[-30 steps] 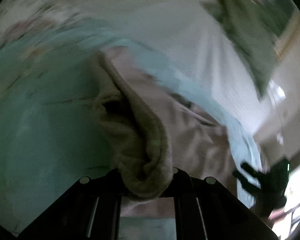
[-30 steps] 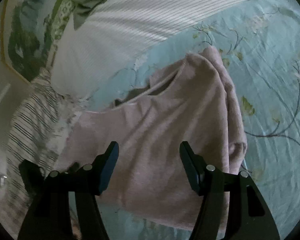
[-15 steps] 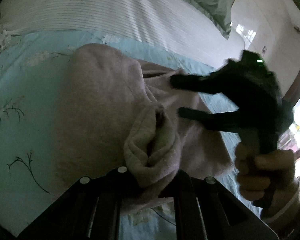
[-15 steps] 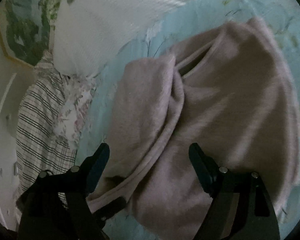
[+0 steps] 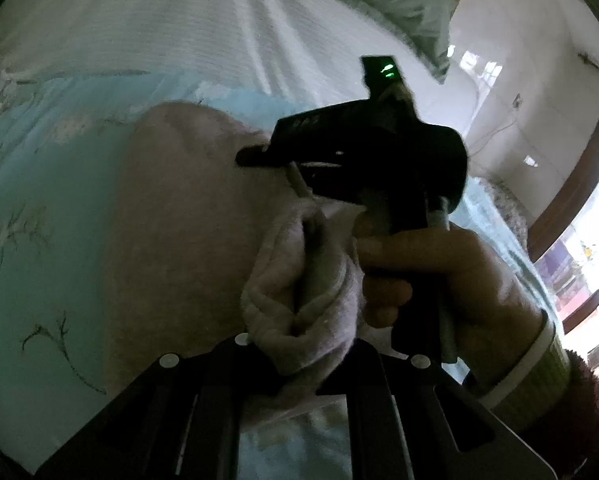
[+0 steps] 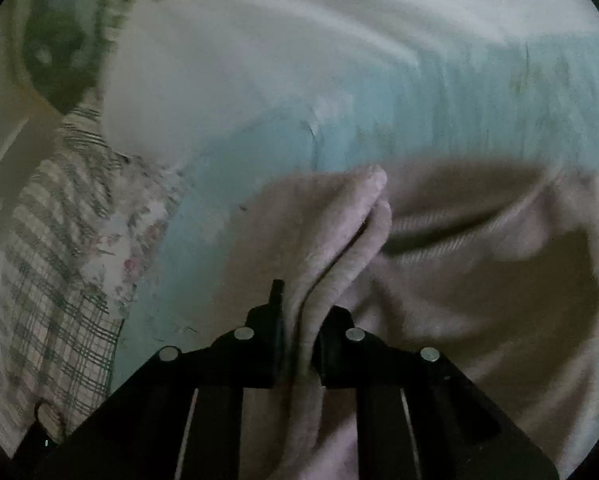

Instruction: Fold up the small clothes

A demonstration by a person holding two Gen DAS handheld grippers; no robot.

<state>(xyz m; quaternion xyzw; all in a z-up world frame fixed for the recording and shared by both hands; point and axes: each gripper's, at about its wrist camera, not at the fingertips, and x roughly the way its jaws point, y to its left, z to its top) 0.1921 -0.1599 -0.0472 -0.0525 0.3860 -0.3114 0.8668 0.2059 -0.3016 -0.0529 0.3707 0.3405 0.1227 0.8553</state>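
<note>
On the pale blue flowered bedsheet [image 5: 39, 208] lies a small pinkish-beige garment [image 5: 179, 216], spread over the middle of the bed with a striped white cover [image 5: 171, 28] beyond it. The left gripper [image 5: 299, 356] is pinched closed on a bunched fold of the garment, which bulges up between its two black fingers. In the left wrist view the right gripper [image 5: 255, 156] reaches over the cloth just beside that fold, held by the person's right hand [image 5: 427, 280], whose cuff is striped. From the right wrist view, the right gripper [image 6: 299, 344] has its fingers drawn close together on a doubled ridge of the garment [image 6: 459, 280] that runs forward from between them. A checked cloth [image 6: 51, 280] lies at the left edge of the bed.
</note>
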